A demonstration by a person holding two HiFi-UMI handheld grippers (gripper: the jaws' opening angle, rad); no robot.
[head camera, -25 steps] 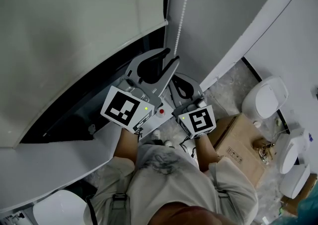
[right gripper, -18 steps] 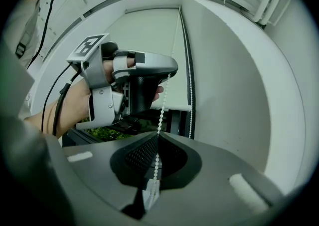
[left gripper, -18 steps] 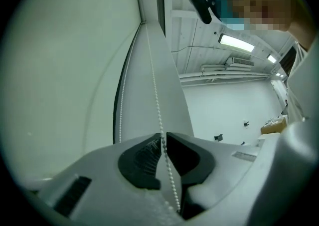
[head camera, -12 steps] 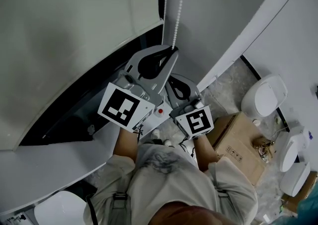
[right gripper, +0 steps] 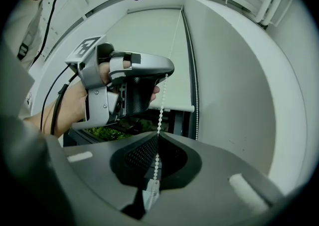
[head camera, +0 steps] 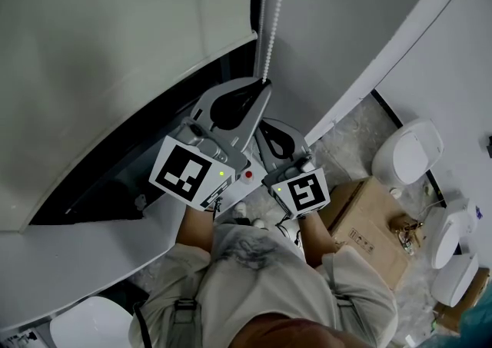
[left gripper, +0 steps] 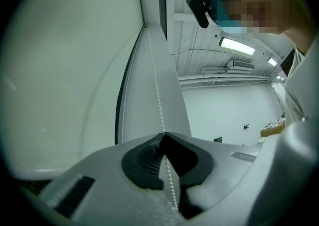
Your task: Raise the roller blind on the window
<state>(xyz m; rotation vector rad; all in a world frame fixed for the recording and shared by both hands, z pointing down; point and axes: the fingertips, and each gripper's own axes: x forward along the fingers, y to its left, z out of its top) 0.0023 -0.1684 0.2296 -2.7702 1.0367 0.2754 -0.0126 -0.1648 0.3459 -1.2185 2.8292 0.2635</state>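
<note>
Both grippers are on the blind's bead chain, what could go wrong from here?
The left gripper, whose fingers have just been closing, pinches the thin bead chain only at its tips, so the chain may slip on a pull. The right gripper is shut on the same strand lower down; pulling unevenly could slacken or jerk it. A second strand hangs nearby: this one might lower the roller blind.
</note>
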